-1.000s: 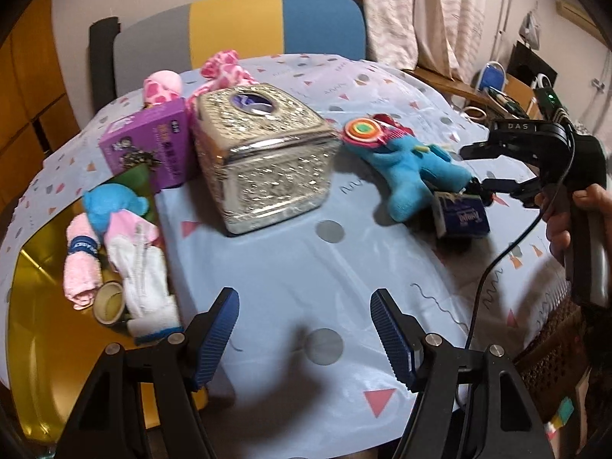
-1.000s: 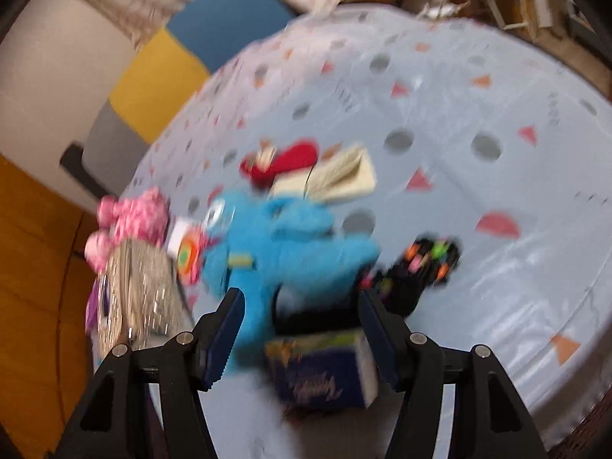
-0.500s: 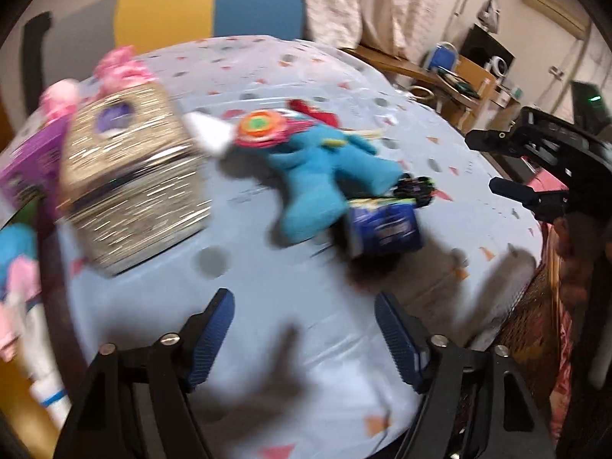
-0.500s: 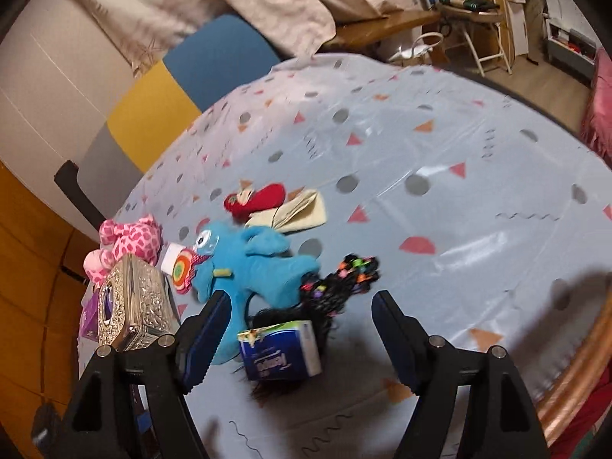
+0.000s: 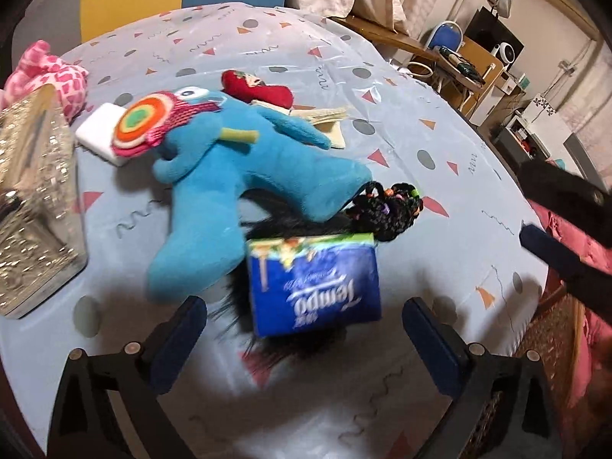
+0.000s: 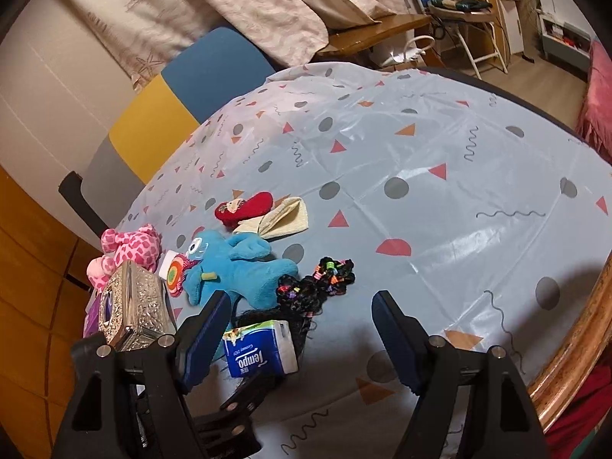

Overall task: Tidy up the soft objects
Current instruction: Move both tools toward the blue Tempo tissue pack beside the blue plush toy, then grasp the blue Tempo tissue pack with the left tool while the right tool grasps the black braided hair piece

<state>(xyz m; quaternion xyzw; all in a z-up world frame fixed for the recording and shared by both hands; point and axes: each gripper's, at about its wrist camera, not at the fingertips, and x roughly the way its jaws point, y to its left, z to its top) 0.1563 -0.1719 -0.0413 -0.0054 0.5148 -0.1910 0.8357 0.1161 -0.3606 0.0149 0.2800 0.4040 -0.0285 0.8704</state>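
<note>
Lived-in home, likely dining or living room. Round table (image 6: 440, 153) under plastic cloth printed with dots, triangles, squiggles. Padded chair (image 6: 179, 88) in grey, yellow, blue panels at 11 o'clock from table. Pale patterned curtains (image 6: 237, 4) at 12 o'clock. Wooden desk (image 5: 470, 57) with clutter and folding blue chair (image 6: 455, 4) at 1 o'clock. Pink bedding or throw (image 6: 596, 95) at 3 o'clock. Wood-panelled cabinet (image 6: 26, 287) at 9 o'clock.

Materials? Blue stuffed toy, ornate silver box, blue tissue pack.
Blue stuffed toy: plush fleece, matte, fuzzy nap, soft seams.
Ornate silver box: probably embossed metal or metallised plastic, glittery highlights.
Blue tissue pack: glossy printed plastic film, sheen on the wrap.
</note>
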